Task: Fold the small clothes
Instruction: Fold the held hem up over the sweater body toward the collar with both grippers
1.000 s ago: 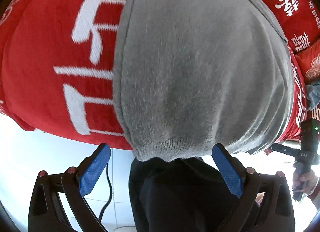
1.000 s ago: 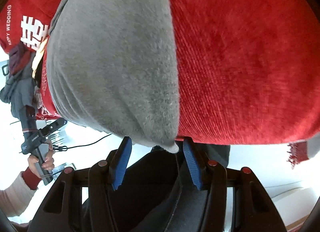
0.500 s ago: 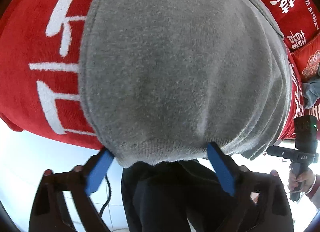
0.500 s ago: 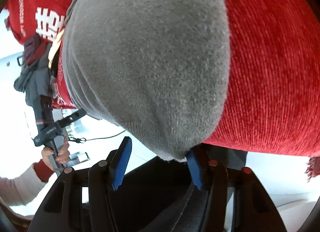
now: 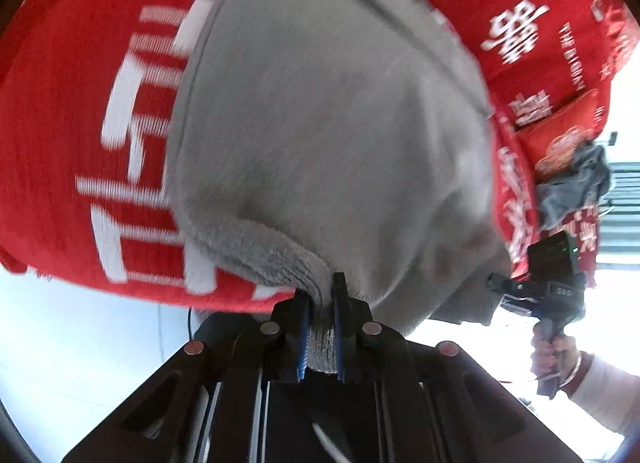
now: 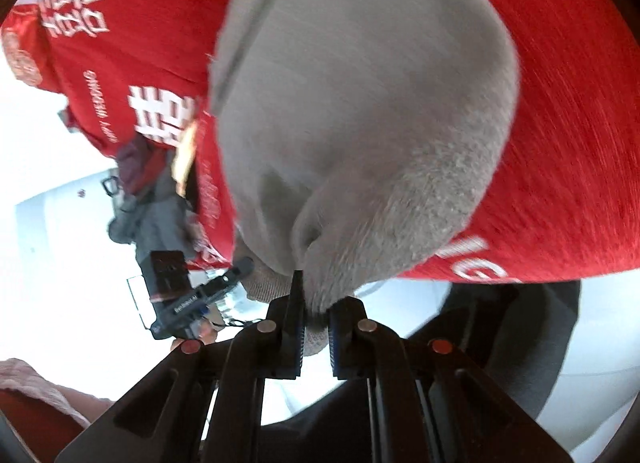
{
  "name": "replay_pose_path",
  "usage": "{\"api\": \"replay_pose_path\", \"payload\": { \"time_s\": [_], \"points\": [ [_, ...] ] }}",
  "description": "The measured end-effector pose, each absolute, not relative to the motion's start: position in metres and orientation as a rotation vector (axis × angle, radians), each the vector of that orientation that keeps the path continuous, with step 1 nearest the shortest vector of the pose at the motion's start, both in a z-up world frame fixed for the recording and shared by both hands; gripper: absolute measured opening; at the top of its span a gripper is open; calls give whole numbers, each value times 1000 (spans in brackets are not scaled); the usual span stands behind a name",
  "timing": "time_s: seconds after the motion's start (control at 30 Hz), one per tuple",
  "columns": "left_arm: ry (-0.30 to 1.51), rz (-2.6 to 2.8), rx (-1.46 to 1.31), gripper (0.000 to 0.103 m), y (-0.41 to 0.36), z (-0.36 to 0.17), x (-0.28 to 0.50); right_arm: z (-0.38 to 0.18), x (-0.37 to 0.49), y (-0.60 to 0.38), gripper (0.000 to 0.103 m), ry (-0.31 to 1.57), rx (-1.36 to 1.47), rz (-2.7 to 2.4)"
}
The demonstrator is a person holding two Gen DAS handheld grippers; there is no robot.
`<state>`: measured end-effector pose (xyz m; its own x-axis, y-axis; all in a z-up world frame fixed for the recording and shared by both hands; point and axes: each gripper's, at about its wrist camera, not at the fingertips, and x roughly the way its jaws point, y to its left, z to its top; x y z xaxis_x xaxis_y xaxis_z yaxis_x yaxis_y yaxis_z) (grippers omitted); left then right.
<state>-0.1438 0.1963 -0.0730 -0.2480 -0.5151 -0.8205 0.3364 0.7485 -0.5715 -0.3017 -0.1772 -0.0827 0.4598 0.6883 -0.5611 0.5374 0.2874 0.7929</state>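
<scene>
Grey fleece garment [image 5: 332, 151] lies spread over a red cloth with white characters [image 5: 60, 111], filling most of both wrist views. Your left gripper [image 5: 320, 337] is clamped on the near hem: blue pads [image 5: 303, 343] pressed tight on a bunched ribbed edge, folds of fleece fanning up and away from the pinch. Your right gripper [image 6: 314, 337] is likewise clenched on the garment [image 6: 360, 123] at its other near corner, a wad of grey cloth squeezed between the pads, with a deep crease running up from the grip. In the left view, far right, your right hand [image 5: 554, 355] wraps the handle of the other gripper, pale sleeve below it. A crumpled dark grey garment [image 5: 572, 187] sits on the red cloth at the far right edge. Both views are motion-blurred, so the lettering reads poorly. White floor shows below the cloth's near edge
</scene>
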Motion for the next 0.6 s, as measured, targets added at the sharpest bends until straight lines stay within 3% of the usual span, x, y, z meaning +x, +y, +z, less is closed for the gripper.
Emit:
{"api": "replay_pose_path", "payload": {
  "time_s": [0.23, 0.6],
  "points": [
    [1524, -878, -206, 11, 179, -35, -84, -45, -260, -195, 10, 1010, 1378, 130],
    [1422, -825, -270, 11, 125, -20, -10, -27, -189, -266, 10, 817, 1432, 115]
  ]
}}
